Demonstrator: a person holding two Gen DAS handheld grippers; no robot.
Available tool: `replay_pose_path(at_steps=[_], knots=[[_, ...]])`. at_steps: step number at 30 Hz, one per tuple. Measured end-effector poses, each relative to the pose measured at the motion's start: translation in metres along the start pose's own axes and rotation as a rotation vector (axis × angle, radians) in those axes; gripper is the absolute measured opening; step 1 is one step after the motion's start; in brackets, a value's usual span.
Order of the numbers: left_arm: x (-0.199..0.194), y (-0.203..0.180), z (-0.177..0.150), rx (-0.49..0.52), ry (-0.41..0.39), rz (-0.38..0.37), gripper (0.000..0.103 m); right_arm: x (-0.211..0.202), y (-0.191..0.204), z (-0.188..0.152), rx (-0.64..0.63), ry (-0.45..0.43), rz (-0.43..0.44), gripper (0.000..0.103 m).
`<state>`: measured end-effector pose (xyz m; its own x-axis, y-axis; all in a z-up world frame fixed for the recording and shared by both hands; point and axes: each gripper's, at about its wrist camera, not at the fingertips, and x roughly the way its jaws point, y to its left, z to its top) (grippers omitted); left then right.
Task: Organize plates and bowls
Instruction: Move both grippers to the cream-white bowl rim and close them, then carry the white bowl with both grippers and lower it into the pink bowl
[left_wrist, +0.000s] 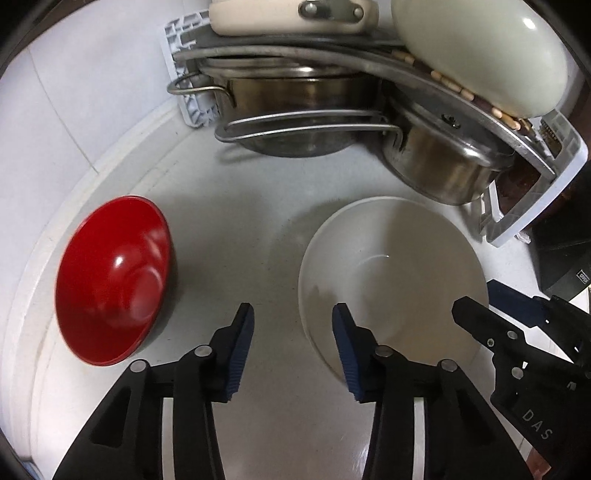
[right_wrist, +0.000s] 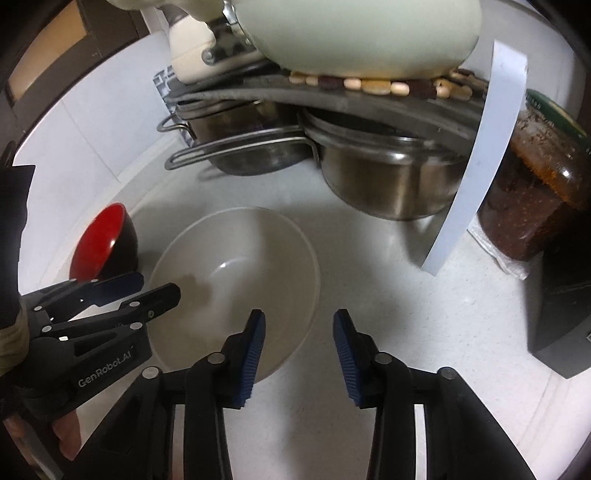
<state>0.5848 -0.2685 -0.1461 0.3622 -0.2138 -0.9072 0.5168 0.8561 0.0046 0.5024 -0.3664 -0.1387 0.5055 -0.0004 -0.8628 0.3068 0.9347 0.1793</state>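
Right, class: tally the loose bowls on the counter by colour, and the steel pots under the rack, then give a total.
Red bowl: 1
White bowl: 1
Steel pots: 2
Total: 4

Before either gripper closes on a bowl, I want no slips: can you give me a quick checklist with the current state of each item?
1. Left gripper open, empty: ok.
2. Right gripper open, empty: ok.
3. Large white ceramic bowl upright, nothing inside: ok.
4. Glossy red bowl apart from the white one: ok.
5. Right gripper straddling the white bowl's rim: not ok, rim sits left of the gap.
6. Steel pots clear of the bowls: ok.
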Motion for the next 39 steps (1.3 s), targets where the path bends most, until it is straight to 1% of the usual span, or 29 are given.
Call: replay_pose_path(at_steps=[1, 3, 4, 5, 7, 9, 10, 15, 17, 21, 31, 39], knots=[[0.003, 0.000, 0.000, 0.001, 0.004, -0.001, 0.041, 0.001, -0.001, 0.000, 0.000, 0.003, 0.002, 0.034], [0.007, -0.001, 0.001, 0.005, 0.010, -0.001, 0.035, 0.005, 0.000, 0.000, -0.004, 0.011, -0.002, 0.032], [0.009, -0.002, 0.001, 0.010, 0.016, -0.003, 0.033, 0.006, 0.000, 0.000, -0.006, 0.015, 0.001, 0.027], [0.011, -0.002, 0.002, 0.013, 0.021, -0.004, 0.029, 0.008, 0.000, 0.000, -0.008, 0.020, 0.002, 0.023], [0.013, -0.003, 0.003, 0.019, 0.027, -0.015, 0.024, 0.008, 0.001, 0.000, -0.010, 0.017, 0.005, 0.021], [0.014, -0.005, 0.003, 0.021, 0.030, -0.026, 0.015, 0.008, 0.002, 0.001, -0.010, 0.013, 0.002, 0.020], [0.015, -0.006, 0.004, 0.020, 0.029, -0.029, 0.012, 0.008, 0.002, 0.001, -0.006, 0.012, 0.000, 0.019], [0.007, -0.007, 0.004, 0.013, 0.013, -0.025, 0.012, 0.008, 0.000, 0.000, 0.027, 0.034, 0.016, 0.017], [0.002, -0.008, 0.002, 0.016, 0.019, -0.009, 0.012, 0.004, 0.001, -0.001, 0.033, 0.038, 0.029, 0.017], [-0.014, -0.010, -0.002, 0.031, 0.005, 0.020, 0.012, -0.012, 0.007, -0.004, 0.017, 0.026, 0.038, 0.017], [-0.067, -0.006, -0.022, -0.032, -0.038, -0.014, 0.012, -0.059, 0.016, -0.014, -0.025, -0.014, 0.050, 0.017], [-0.113, -0.004, -0.054, -0.063, -0.088, -0.011, 0.012, -0.096, 0.027, -0.034, -0.075, -0.043, 0.072, 0.017]])
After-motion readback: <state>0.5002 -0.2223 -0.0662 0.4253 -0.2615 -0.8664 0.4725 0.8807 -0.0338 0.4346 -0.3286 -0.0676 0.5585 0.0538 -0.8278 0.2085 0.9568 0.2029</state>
